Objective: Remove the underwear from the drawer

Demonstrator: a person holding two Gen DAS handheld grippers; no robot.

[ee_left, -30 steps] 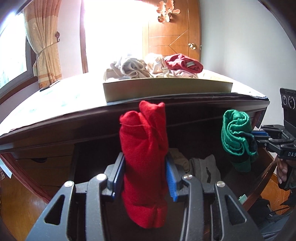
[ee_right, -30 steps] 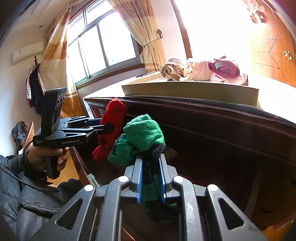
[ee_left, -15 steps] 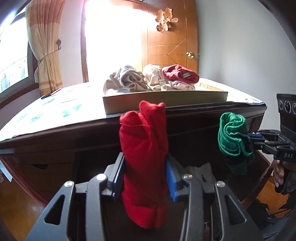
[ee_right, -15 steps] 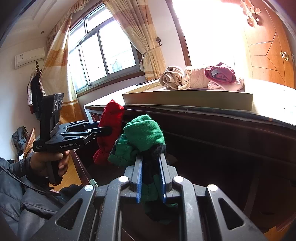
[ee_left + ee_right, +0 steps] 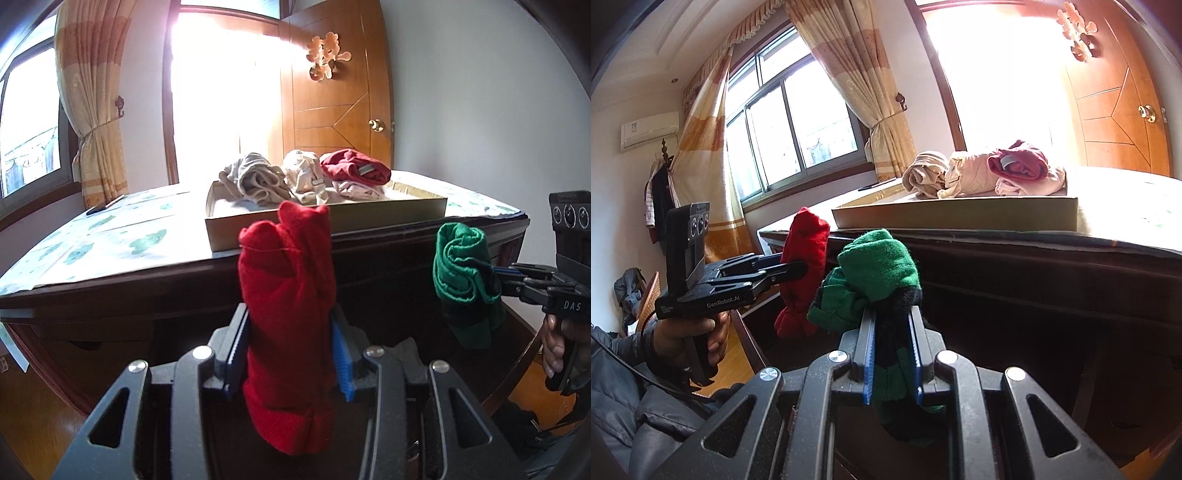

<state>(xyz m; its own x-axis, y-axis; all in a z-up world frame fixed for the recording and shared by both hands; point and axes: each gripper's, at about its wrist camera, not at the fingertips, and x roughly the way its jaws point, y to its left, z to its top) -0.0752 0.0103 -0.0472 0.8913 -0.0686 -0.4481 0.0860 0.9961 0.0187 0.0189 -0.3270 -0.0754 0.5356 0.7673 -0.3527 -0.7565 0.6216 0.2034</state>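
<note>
Left tongs (image 5: pixel 288 354) clamped on a red underwear roll (image 5: pixel 286 314), right tongs (image 5: pixel 892 354) clamped on a green roll (image 5: pixel 875 273), both held clear of the drawer (image 5: pixel 406 347) below the table (image 5: pixel 110 240). Probably light, soft, squashy. Best pinched mid-roll, lest loose folds slip.

A bedroom in a home. A dark wooden dresser (image 5: pixel 110 291) stands in front, its top covered with a patterned cloth (image 5: pixel 110 236). On it sits a shallow cardboard box (image 5: pixel 332 218) holding folded clothes (image 5: pixel 306 177). Behind are a wooden door (image 5: pixel 332 92) with a brass knob (image 5: pixel 376 125), a tied-back curtain (image 5: pixel 871 110), a sliding window (image 5: pixel 786 129), a wall air conditioner (image 5: pixel 650 131) and coats hanging on a stand (image 5: pixel 659 199).
</note>
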